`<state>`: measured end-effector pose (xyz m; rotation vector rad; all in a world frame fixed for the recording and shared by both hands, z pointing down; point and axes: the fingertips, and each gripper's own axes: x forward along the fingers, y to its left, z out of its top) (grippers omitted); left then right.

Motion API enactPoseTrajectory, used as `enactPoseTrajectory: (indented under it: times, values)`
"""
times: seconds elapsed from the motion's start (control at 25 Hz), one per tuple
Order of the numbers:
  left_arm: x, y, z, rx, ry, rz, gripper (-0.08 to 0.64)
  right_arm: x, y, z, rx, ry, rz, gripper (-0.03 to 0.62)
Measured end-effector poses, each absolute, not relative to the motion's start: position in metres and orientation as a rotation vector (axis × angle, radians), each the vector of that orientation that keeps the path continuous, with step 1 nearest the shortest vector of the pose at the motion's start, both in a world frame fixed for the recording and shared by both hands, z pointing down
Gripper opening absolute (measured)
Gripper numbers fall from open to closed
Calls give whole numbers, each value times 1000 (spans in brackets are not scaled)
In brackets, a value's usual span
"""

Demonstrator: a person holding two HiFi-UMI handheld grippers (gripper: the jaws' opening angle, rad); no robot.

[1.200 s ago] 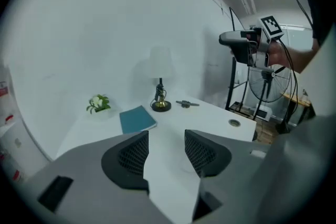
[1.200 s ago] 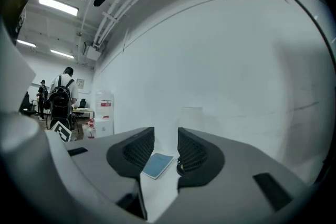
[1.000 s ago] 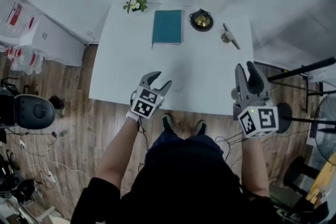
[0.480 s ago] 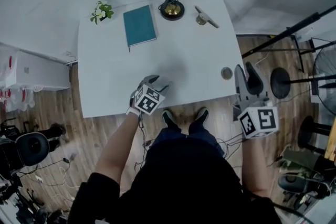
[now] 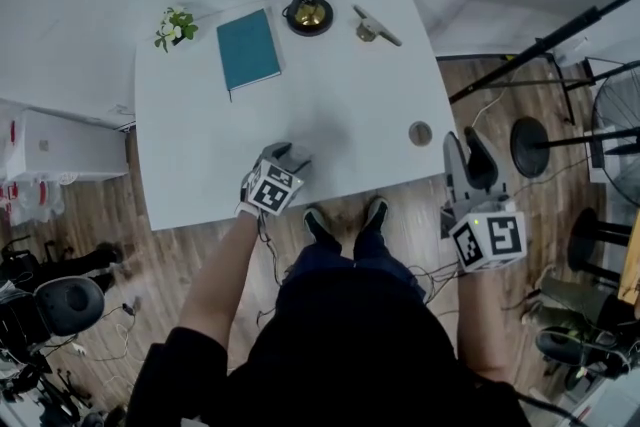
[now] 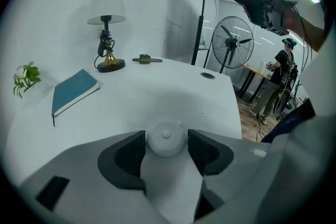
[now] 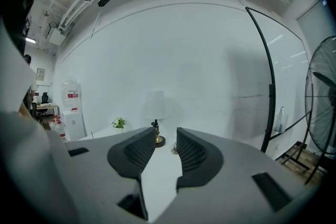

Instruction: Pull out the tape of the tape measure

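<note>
The left tool (image 5: 289,155) is lowered over the near edge of the white rectangular surface (image 5: 360,105), angled downward. Its jaws are wide and have just been opening. A small round white tape measure (image 6: 166,138) with a raised button at its centre lies flat on the surface between them. The dark ribbed pads (image 6: 127,152) stand just beside its rim on either side without pressing it. In the head view the tape measure is hidden under that tool.

The right tool (image 5: 462,137) is held off the right edge of the surface, over the brown wooden floor (image 5: 180,245). It points roughly level. Its jaws stand a narrow gap apart with nothing between them, and they have just been closing a little.

Along the far edge, from left to right, stand a small green plant with white flowers (image 5: 174,25), a teal hardcover book (image 5: 248,49) lying flat, a lamp on a black and brass base (image 5: 308,13) and a small metallic object (image 5: 375,25) too small to identify. A small round grey disc (image 5: 420,132) sits near the right edge, just beside the right tool.
</note>
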<state>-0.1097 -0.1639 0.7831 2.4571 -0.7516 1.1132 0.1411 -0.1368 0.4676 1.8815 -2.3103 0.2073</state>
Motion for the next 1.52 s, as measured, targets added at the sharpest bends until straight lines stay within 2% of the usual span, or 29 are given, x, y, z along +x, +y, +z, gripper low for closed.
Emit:
enactPoseTrajectory:
  times: [0.12, 0.32, 0.8, 1.0, 1.24, 1.36, 1.52]
  values:
    - [-108, -163, 778, 2444, -789, 1152, 213, 148, -143, 463, 1857, -2338, 199, 127]
    - [-107, -172, 739, 2486, -927, 1129, 213, 147, -165, 453, 1807, -2418, 179, 121]
    - [-94, -223, 542, 2737, -1325, 780, 213, 112, -206, 441, 1634, -2613, 219, 104]
    - [-80, -229, 454, 2880, -1486, 652, 213, 95, -217, 405, 1558, -2703, 175, 104]
    - [-60, -222, 361, 3106, -1718, 654, 213, 80, -222, 354, 1488, -2755, 27, 100]
    - [-45, -215, 317, 3206, -1797, 569, 213, 75, -220, 318, 1459, -2953, 190, 94]
    - [-26, -204, 269, 3346, -1912, 466, 213, 64, -213, 269, 1187, -3336, 753, 72]
